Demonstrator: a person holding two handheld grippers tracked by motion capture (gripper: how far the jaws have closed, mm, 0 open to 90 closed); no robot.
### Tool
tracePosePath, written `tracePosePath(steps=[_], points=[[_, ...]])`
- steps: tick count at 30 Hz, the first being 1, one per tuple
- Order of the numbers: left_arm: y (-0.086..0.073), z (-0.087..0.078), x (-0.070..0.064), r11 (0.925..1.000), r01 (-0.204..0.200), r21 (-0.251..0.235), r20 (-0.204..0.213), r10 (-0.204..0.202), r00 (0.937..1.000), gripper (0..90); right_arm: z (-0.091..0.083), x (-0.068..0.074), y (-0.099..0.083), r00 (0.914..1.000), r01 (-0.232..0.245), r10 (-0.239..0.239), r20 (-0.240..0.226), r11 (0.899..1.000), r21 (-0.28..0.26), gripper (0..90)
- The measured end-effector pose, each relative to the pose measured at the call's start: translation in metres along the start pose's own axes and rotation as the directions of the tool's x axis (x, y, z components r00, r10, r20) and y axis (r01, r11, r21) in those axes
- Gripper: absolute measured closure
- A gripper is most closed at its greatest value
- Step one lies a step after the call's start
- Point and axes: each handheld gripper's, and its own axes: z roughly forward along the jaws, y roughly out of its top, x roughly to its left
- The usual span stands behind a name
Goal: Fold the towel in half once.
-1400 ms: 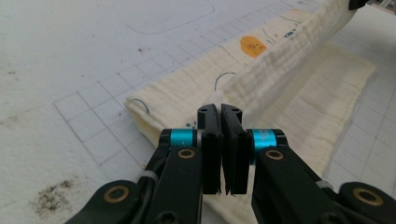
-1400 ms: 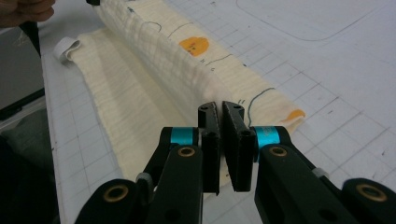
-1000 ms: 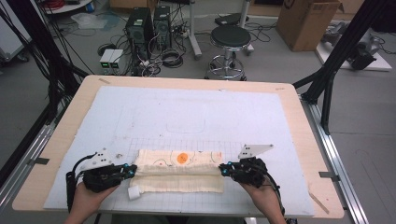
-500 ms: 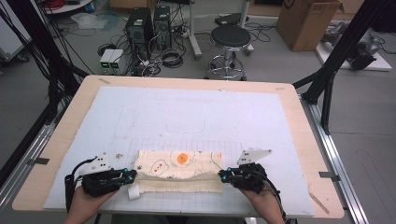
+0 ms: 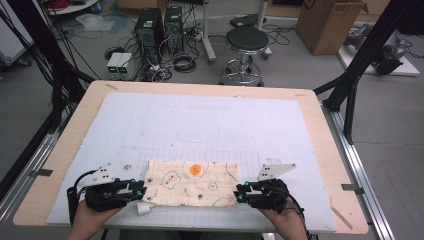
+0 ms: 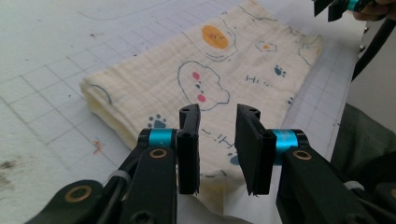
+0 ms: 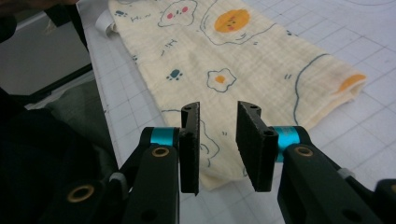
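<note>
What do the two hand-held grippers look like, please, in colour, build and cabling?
Both the left gripper and the right gripper are black, with two flat black jaws, a turquoise ring behind each jaw and brass-coloured rivets on the linkages. Each carries a pale grey three-cornered plate on top, and a black cable trails from each.

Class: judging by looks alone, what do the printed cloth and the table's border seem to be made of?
Printed cloth: probably soft cotton gauze, matte; a fine crinkled grid weave and limp folded edges show. Table's border: likely wood or plywood, pale tan, with a smooth, dull surface.
</note>
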Motion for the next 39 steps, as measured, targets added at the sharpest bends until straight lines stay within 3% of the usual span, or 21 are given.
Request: tracePosePath(steps=[7, 14, 20, 23, 28, 35, 39], points=[[-0.005, 0.009, -0.005, 0.9956, -0.041, 0.085, 0.000, 0.041, 0.9992, 77.4, 0.021, 0.000, -0.002, 0.9993, 0.037, -0.036, -0.012, 0.996, 0.079, 72.0], [-0.011, 0.012, -0.003, 0.9835, -0.069, 0.168, -0.028, 0.074, 0.9968, 77.7, 0.024, -0.001, -0.014, 0.9992, 0.040, -0.040, -0.004, 0.992, 0.116, 73.2], [-0.012, 0.013, -0.003, 0.9814, -0.072, 0.178, -0.038, 0.080, 0.9960, 77.2, 0.023, 0.001, -0.018, 0.9985, 0.053, -0.054, 0.003, 0.993, 0.107, 72.7], [-0.011, 0.011, -0.002, 0.9826, -0.067, 0.173, -0.036, 0.074, 0.9966, 76.0, 0.022, 0.001, -0.018, 0.9984, 0.055, -0.056, 0.002, 0.992, 0.118, 71.2], [-0.001, 0.003, 0.003, 0.9970, -0.012, 0.077, -0.033, 0.015, 0.9993, 70.7, 0.018, 0.001, -0.011, 0.9981, 0.060, -0.061, 0.006, 0.994, 0.087, 67.8], [0.016, 0.012, 0.013, 0.9998, 0.017, 0.012, -0.084, -0.016, 0.9964, 67.9, 0.020, -0.007, 0.015, 0.9977, 0.064, -0.064, 0.019, 0.998, 0.028, 71.2], [0.025, 0.021, 0.015, 0.9994, 0.030, -0.016, -0.070, -0.031, 0.9971, 72.0, 0.028, -0.012, 0.031, 0.9986, 0.051, -0.051, 0.013, 0.999, 0.008, 75.0]])
